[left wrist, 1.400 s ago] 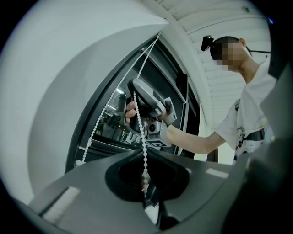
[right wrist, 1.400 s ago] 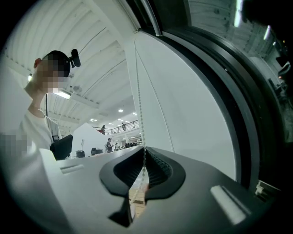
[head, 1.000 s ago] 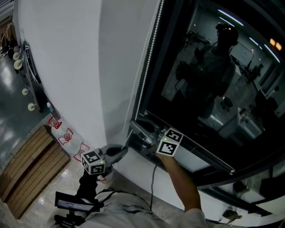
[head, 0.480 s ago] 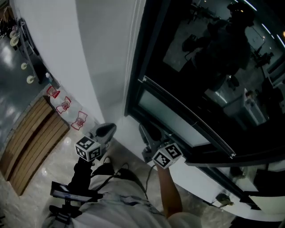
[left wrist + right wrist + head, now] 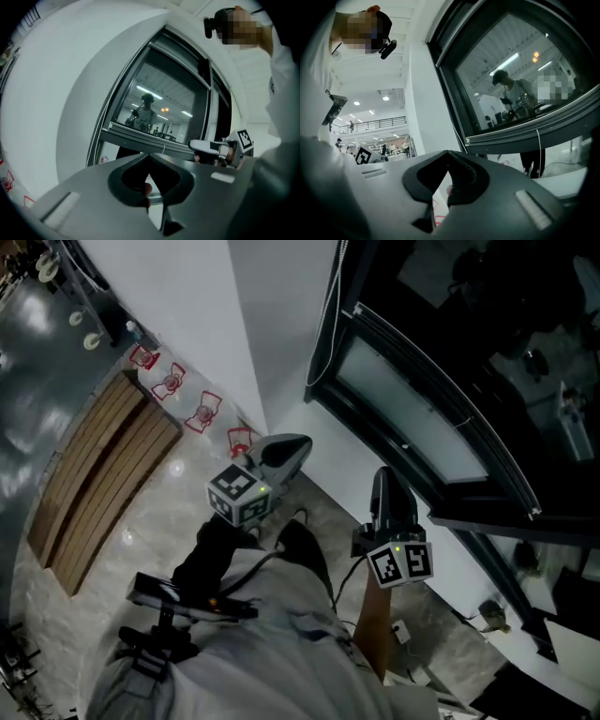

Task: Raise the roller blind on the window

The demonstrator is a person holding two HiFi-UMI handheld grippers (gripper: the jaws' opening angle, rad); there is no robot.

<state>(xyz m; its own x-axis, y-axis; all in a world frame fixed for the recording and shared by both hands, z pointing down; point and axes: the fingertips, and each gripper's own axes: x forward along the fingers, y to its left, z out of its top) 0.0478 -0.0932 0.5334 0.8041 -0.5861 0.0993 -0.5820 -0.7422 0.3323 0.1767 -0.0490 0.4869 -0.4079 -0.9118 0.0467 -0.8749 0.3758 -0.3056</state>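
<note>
— Where is the roller blind?

— The roller blind (image 5: 469,343) hangs dark over most of the window. Its bottom rail (image 5: 520,135) sits low, with a pale strip of glass (image 5: 403,395) under it. A bead chain (image 5: 323,343) runs down the frame's left edge.

— And the grippers?

— The left hand-held gripper (image 5: 298,444) and right hand-held gripper (image 5: 381,479) are side by side, clear of the blind, above the floor (image 5: 155,512). Each has just been closing its jaws; they now meet with nothing between them.
</note>
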